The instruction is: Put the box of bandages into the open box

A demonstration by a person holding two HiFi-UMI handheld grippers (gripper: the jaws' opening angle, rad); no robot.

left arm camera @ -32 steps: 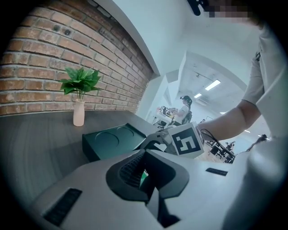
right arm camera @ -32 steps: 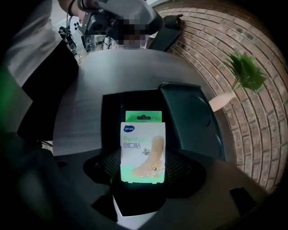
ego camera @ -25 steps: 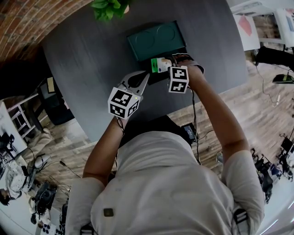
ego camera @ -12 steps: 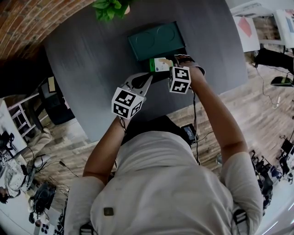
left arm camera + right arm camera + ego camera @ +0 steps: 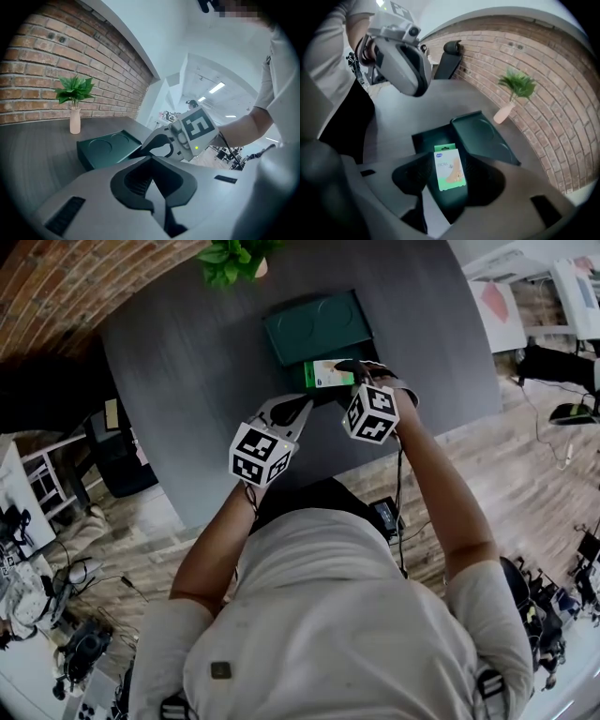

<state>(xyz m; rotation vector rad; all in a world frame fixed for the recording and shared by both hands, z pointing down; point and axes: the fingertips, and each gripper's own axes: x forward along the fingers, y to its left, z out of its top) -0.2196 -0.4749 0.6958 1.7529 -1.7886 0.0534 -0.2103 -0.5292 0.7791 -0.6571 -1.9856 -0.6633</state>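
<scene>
The green-and-white box of bandages (image 5: 450, 168) lies face up inside the dark green open box (image 5: 423, 139), just in front of its flipped-back lid (image 5: 483, 135). In the head view the box of bandages (image 5: 330, 374) sits at the lid's (image 5: 317, 324) near edge. My right gripper (image 5: 356, 367) hovers over it. Its jaws stand on either side of the box without pressing on it, and they are closing. My left gripper (image 5: 302, 405) is shut and empty, held just left of the open box.
A potted plant (image 5: 230, 257) in a pale vase stands at the far edge of the grey table (image 5: 169, 362), behind the lid. A brick wall runs along that side. A dark chair (image 5: 451, 55) stands at the table's end.
The right gripper has drawn back slightly toward me, and the box of bandages has stayed by the lid's near edge. The left gripper has barely moved.
</scene>
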